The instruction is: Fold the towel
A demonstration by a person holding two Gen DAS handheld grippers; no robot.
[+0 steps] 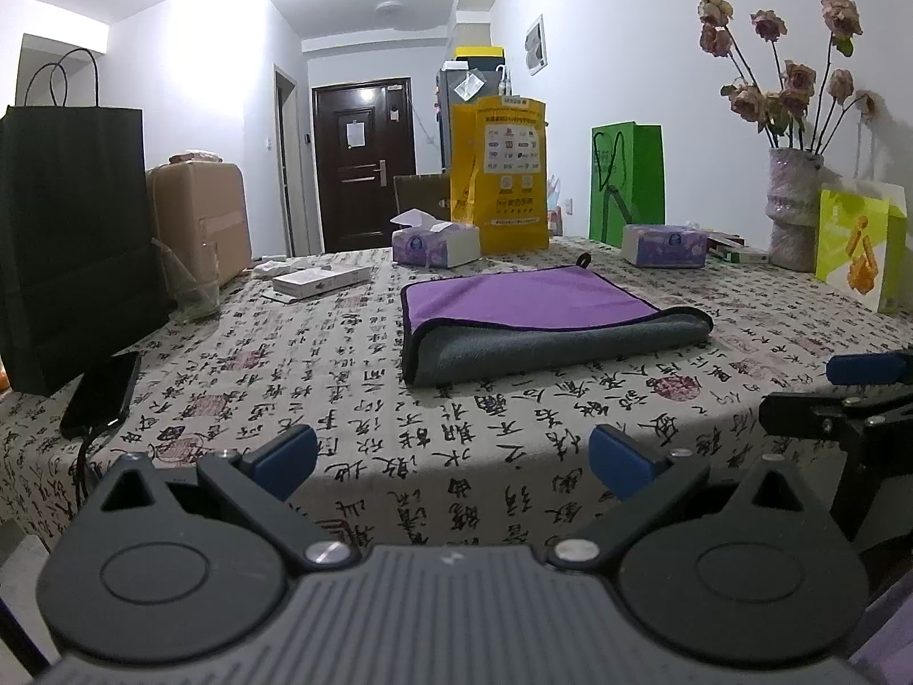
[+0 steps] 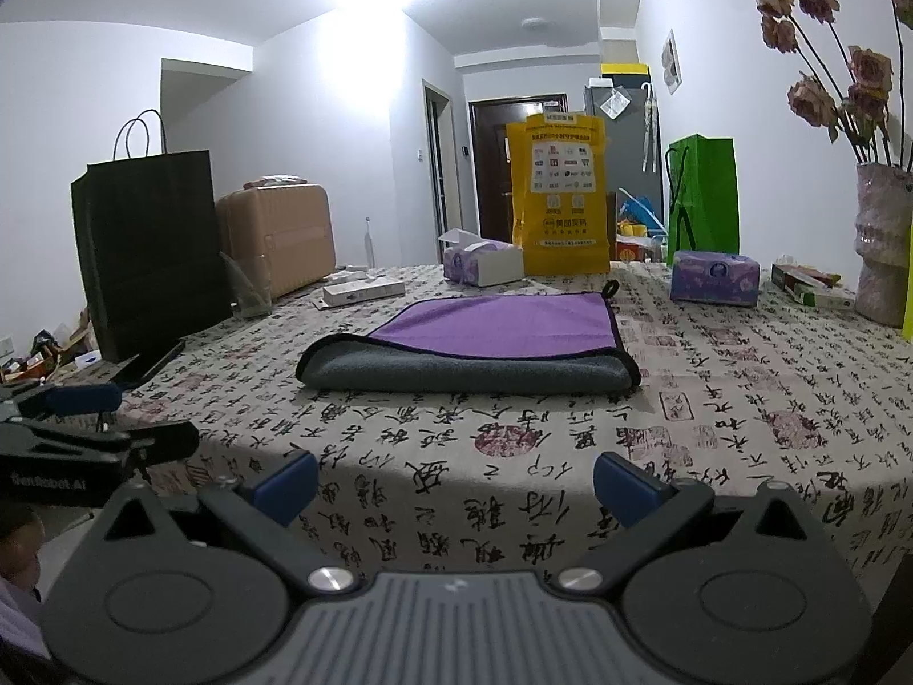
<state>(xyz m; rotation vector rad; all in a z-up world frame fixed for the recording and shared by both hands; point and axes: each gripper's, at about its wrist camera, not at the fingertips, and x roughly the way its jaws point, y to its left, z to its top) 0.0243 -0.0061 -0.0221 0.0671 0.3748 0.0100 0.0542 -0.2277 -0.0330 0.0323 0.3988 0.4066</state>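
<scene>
A towel (image 1: 530,314), purple on top and grey beneath with a dark edge, lies folded flat in the middle of the table; it also shows in the right wrist view (image 2: 485,342). My left gripper (image 1: 451,456) is open and empty, held back at the table's near edge, well short of the towel. My right gripper (image 2: 453,482) is open and empty, also at the near edge. The right gripper shows at the right of the left wrist view (image 1: 856,394); the left gripper shows at the left of the right wrist view (image 2: 85,416).
The table wears a calligraphy-print cloth (image 1: 513,428). Around the towel stand a black paper bag (image 1: 68,228), a phone (image 1: 102,394), a glass (image 1: 197,279), tissue boxes (image 1: 436,242), a yellow bag (image 1: 508,171), a green bag (image 1: 627,182) and a vase of flowers (image 1: 793,211).
</scene>
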